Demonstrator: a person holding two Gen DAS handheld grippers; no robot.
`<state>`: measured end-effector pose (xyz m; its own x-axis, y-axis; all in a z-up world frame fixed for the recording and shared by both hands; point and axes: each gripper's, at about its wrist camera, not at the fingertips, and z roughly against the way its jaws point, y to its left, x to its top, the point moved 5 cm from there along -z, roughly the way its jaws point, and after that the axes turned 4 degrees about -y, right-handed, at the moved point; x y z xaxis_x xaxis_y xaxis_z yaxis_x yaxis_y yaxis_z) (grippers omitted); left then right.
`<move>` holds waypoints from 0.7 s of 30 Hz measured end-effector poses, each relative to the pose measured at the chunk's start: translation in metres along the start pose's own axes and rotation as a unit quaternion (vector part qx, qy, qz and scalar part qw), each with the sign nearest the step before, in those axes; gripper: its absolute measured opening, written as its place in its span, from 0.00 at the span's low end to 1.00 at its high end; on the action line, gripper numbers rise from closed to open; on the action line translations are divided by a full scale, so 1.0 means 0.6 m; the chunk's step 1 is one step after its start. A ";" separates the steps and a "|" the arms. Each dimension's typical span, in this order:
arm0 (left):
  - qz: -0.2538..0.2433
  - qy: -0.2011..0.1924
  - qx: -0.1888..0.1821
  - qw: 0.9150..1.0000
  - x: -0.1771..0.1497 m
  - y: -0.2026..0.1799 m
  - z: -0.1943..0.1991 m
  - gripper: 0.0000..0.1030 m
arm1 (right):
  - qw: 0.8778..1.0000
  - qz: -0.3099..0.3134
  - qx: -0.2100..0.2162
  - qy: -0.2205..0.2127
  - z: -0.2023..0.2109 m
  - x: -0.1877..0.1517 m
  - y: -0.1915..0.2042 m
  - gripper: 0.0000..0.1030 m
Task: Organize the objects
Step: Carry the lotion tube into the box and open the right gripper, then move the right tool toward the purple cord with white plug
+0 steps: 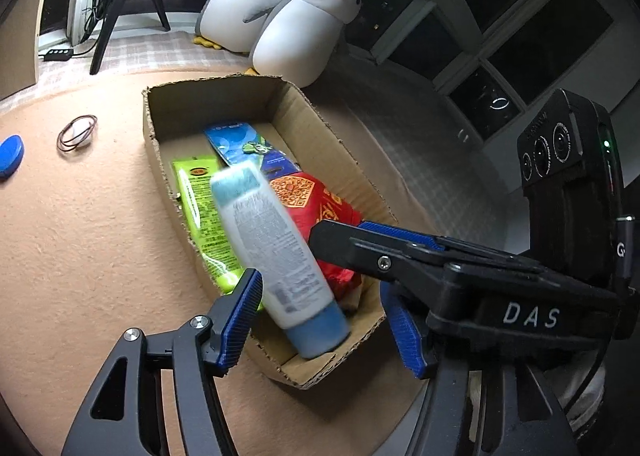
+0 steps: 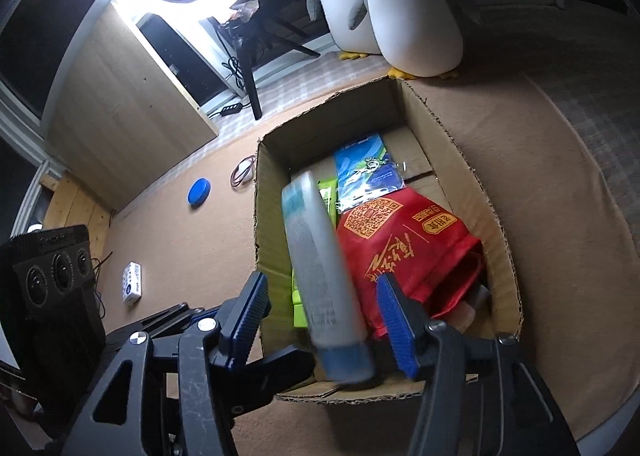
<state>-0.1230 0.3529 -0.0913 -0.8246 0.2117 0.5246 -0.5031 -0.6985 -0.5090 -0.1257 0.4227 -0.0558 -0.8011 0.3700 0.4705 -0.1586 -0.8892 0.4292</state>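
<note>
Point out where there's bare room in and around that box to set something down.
Free: the cardboard box floor at its far end, beyond the blue packet; the tan cloth between box and hair ties. Crowded: the near end, with the tube, red bag and green packet.

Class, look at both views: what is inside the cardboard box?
Inside the cardboard box: a green packet, a blue packet, a red bag and a blurred white tube with a blue cap. Whatever lies beneath them is covered.
</note>
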 end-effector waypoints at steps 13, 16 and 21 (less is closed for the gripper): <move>0.011 -0.012 0.021 1.000 -0.024 0.045 0.059 0.63 | 1.000 0.022 -0.005 -0.014 -0.005 -0.003 0.035 0.53; 0.018 -0.017 0.032 0.999 -0.034 0.065 0.083 0.64 | 0.999 0.033 -0.002 -0.025 -0.006 -0.001 0.052 0.53; 0.035 -0.027 0.054 0.998 -0.054 0.108 0.120 0.64 | 0.997 0.066 0.003 -0.039 -0.008 0.002 0.092 0.53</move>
<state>-0.1100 0.2513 -0.0921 -0.8404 0.1249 0.5274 -0.4117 -0.7801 -0.4712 -0.1379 0.3730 -0.0352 -0.7679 0.2703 0.5808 -0.0511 -0.9296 0.3651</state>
